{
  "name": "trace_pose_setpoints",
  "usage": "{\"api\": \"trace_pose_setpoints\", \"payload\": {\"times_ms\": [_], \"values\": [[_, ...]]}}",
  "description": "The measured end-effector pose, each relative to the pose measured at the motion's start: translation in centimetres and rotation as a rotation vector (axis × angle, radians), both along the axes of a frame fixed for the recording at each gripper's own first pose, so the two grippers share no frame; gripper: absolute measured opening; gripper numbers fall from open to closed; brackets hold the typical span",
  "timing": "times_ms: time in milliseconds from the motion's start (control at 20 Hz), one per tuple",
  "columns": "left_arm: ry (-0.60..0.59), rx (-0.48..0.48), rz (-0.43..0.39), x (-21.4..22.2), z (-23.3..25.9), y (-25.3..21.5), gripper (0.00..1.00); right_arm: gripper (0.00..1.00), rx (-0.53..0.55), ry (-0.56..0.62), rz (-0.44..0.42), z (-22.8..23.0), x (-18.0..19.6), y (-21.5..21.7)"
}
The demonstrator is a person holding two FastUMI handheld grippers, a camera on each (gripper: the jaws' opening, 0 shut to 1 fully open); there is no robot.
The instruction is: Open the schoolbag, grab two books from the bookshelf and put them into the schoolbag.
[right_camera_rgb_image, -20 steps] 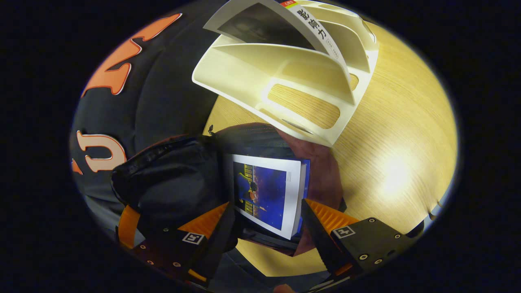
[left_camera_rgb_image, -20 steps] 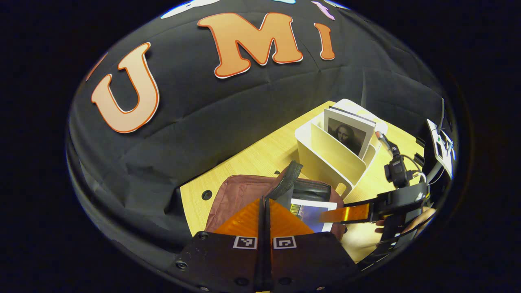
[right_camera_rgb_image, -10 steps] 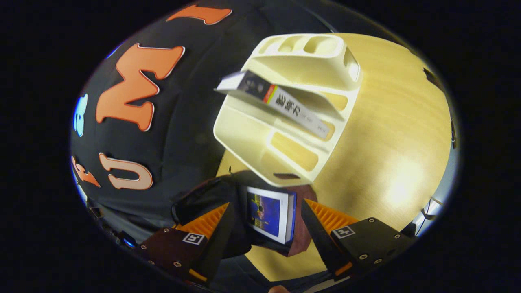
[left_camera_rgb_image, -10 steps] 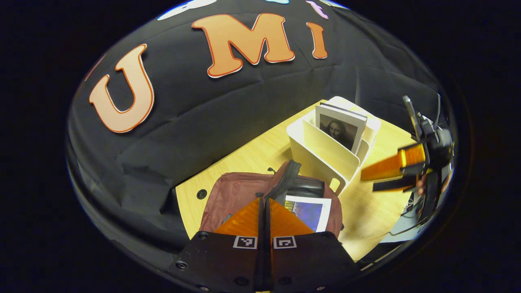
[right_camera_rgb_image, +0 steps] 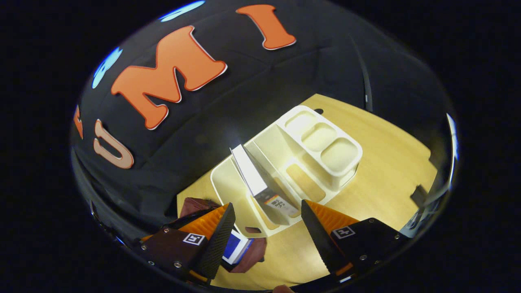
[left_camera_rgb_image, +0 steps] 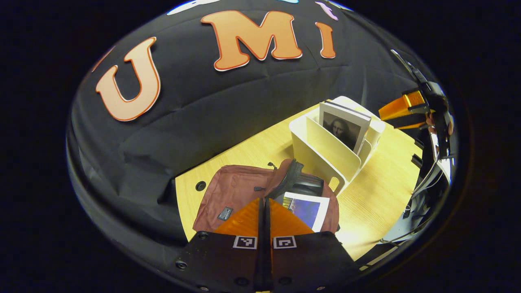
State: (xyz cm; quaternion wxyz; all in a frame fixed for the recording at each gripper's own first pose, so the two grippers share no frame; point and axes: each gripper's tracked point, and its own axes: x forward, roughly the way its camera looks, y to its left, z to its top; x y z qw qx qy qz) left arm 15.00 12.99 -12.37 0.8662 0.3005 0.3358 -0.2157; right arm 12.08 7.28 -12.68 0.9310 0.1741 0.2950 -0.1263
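Schoolbag (left_camera_rgb_image: 240,191) open, book (left_camera_rgb_image: 306,209) inside, right claw (right_camera_rgb_image: 266,221) spread

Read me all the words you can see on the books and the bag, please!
Standing book in the shelf: print on its spine, too blurred to read.
Schoolbag: a small patch, its writing too small to read.
Picture book in the schoolbag: no words that I can make out on the cover.
So there is no text here that can be quoted.
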Motion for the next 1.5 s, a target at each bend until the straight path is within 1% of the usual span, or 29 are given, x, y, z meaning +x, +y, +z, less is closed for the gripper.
{"api": "trace_pose_setpoints", "payload": {"times_ms": [150, 250, 350, 500, 550, 650, 850, 950, 1000, 1050, 1100, 1150, 1200, 1250, 1300, 1400, 1500], "values": [[-0.002, -0.008, 0.055, 0.0, 0.0, 0.1, 0.01, 0.98, -0.137, 0.079, 0.099, 1.2, 3.0, -0.4], [-0.002, -0.010, 0.091, 0.0, -0.2, 0.3, 0.00, 0.98, -0.206, 0.131, 0.160, 1.6, 4.9, -0.3], [0.002, -0.012, 0.123, -0.4, -0.3, 0.5, 0.01, 0.98, -0.255, 0.190, 0.216, 1.4, 6.6, 0.2], [0.005, -0.014, 0.162, -0.6, -0.6, 0.6, 0.00, 0.98, -0.361, 0.270, 0.287, 0.6, 8.6, -0.2], [0.006, -0.014, 0.173, -0.7, -0.6, 0.7, 0.01, 0.98, -0.370, 0.295, 0.310, 0.0, 9.2, 0.1], [0.007, -0.012, 0.195, -0.9, -0.8, 0.9, 0.01, 0.98, -0.312, 0.367, 0.358, -1.4, 9.8, 1.8], [-0.007, 0.002, 0.228, -0.8, -0.9, 1.2, 0.00, 0.98, -0.333, 0.454, 0.372, -4.8, 11.3, 1.1], [-0.017, 0.015, 0.239, -0.4, -0.8, 1.4, 0.00, 0.93, -0.343, 0.480, 0.371, -5.6, 11.9, 0.7], [-0.020, 0.020, 0.240, -0.2, -0.8, 1.3, 0.00, 0.85, -0.346, 0.499, 0.367, -6.0, 11.9, 0.5], [-0.023, 0.019, 0.234, 0.0, -0.9, 1.1, 0.00, 0.80, -0.351, 0.512, 0.358, -6.7, 12.0, 0.2], [-0.027, 0.016, 0.229, 0.2, -0.9, 0.9, 0.00, 0.70, -0.340, 0.512, 0.344, -7.0, 12.1, 0.2], [-0.029, 0.014, 0.228, 0.2, -0.9, 0.9, 0.00, 0.64, -0.326, 0.510, 0.321, -7.2, 12.3, 0.0], [-0.027, 0.012, 0.219, 0.3, -1.0, 0.9, 0.00, 0.51, -0.303, 0.512, 0.295, -7.3, 12.3, -0.1], [-0.026, 0.011, 0.213, 0.3, -1.1, 1.0, 0.01, 0.42, -0.287, 0.508, 0.276, -7.3, 12.4, -0.1], [-0.028, 0.010, 0.210, 0.4, -1.1, 1.1, 0.01, 0.39, -0.286, 0.510, 0.269, -7.1, 12.3, -0.2], [-0.023, 0.004, 0.204, 0.6, -1.1, 1.4, 0.00, 0.37, -0.303, 0.512, 0.244, -7.1, 12.2, -0.8], [-0.017, -0.006, 0.201, 0.8, -1.2, 1.7, 0.01, 0.36, -0.298, 0.502, 0.239, -6.5, 11.9, -0.4]]}}
